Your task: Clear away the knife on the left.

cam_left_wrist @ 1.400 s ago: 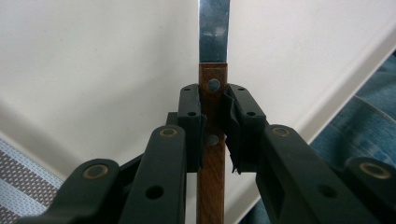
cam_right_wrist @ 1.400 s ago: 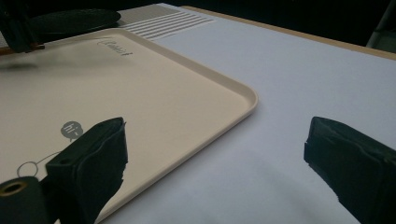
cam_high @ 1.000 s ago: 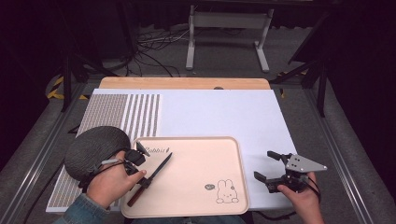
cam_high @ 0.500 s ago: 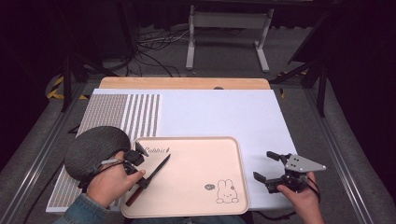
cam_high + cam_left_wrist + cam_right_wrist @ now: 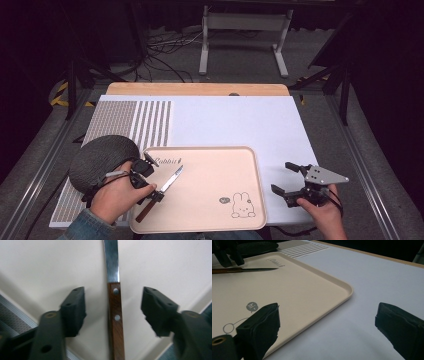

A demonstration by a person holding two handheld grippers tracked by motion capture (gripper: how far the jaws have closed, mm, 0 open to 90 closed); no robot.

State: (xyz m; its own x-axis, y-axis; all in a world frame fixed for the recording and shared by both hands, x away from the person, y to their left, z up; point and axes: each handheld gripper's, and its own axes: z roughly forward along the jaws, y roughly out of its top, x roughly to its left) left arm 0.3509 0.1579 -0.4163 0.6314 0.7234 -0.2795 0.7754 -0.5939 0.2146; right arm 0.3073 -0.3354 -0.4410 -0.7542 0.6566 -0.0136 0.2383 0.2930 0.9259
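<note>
Almost nothing has moved since a second ago. The left tongs [image 5: 148, 181] are still spread wide over the knife [image 5: 160, 192], one jaw on each side of its wooden handle, not touching. The knife lies on the pink tray [image 5: 210, 165]. The right tongs [image 5: 287, 177] gape above the white tabletop [image 5: 240, 120] beside the tray.

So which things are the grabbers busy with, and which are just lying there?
Busy with, as far as it looks:
- knife, between the open jaws of the left gripper
- tray under the knife

Just there:
- dark round plate
- striped mat
- right gripper, open and holding nothing
</note>
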